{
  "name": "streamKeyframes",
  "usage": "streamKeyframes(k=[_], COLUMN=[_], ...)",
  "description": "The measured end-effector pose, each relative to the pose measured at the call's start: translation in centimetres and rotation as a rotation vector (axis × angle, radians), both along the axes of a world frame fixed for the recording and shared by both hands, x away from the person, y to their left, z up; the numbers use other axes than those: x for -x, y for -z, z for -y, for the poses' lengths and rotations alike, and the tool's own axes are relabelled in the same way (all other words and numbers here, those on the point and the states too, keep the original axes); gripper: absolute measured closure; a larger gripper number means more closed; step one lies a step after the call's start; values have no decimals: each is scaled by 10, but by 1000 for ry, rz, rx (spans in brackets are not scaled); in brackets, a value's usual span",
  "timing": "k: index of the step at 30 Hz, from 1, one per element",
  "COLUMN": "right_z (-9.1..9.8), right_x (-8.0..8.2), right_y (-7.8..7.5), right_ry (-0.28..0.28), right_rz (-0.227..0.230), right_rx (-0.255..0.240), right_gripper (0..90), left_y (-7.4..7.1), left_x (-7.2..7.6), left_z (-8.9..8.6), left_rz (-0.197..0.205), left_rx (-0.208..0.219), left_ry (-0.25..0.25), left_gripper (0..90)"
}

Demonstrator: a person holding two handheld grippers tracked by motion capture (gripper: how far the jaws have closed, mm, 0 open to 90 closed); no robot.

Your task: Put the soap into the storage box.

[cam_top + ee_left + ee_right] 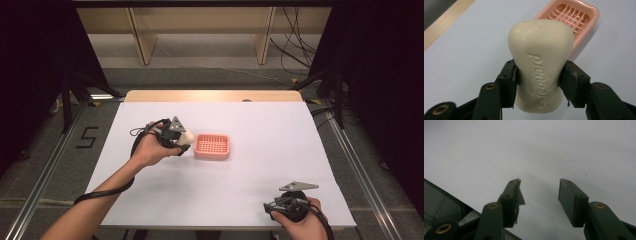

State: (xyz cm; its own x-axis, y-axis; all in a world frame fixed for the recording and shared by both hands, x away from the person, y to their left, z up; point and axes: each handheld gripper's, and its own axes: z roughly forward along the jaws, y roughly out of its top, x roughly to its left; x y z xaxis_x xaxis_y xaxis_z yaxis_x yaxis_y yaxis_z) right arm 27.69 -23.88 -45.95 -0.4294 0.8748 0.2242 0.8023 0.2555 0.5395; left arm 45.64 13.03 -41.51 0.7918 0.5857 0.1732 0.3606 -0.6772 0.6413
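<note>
A cream bar of soap (540, 62) stamped "safeguard" is clamped between the black jaws of my left gripper (538, 81). In the high view the left gripper (181, 141) holds the soap (187, 135) just left of a pink slotted soap dish (212, 146), above the white table cover. The dish (574, 17) lies beyond the soap in the left gripper view. My right gripper (272, 205) rests near the table's front right edge. Its jaws (540, 195) stand apart with nothing between them.
The white cover (260, 165) spreads over a wooden table (210, 95). Wooden shelf legs and black cables stand on the floor behind. A metal rail (45, 170) runs along the left side, and the table edge shows at the lower left of the right gripper view.
</note>
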Motion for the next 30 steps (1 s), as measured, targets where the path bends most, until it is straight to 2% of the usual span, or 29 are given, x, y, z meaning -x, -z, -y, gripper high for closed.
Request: streamKeyframes(k=[3,4,7,12,14,17,18,19,20,23,24,25,26,27,29,30], right_z=[0,0,0,0,0,0,0,0,0,0,0,0,0,0,0,0], right_x=[0,0,0,1,1,0,0,0,1,0,0,0,0,0,0,0], right_y=[0,0,0,-1,-1,-1,0,0,0,0,0,0,0,0,0,0], right_ry=[-3,2,-3,4,4,4,4,3,4,-2,-1,-1,0,2,1,1], right_rz=[6,1,2,4,0,2,2,3,0,0,0,1,1,-2,-2,-3], right_rx=[-1,2,-7,3,2,2,2,2,1,-4,-4,-2,0,-2,-3,-4], right_gripper=[524,524,524,524,524,524,524,524,524,524,524,524,524,524,524,524], left_y=[0,-2,-2,-4,-3,-4,-4,-6,-5,-5,-6,-7,-9,-9,-8,-8], left_x=[0,-1,-1,-4,-4,-6,-6,-7,-7,-8,-9,-10,-10,-10,-10,-11], left_z=[2,3,6,9,11,13,15,15,16,19,20,21,21,21,25,25], left_rz=[-4,5,1,3,3,14,2,-3,15,8,16,12,-21,-21,19,20], left_rx=[8,-1,8,1,10,-1,4,-12,-9,-1,-10,-8,-23,-23,-9,-14], left_ry=[-9,4,-1,16,3,20,16,24,28,18,32,35,46,46,37,45], left_gripper=[493,493,493,493,493,493,493,492,493,492,493,493,493,493,492,493])
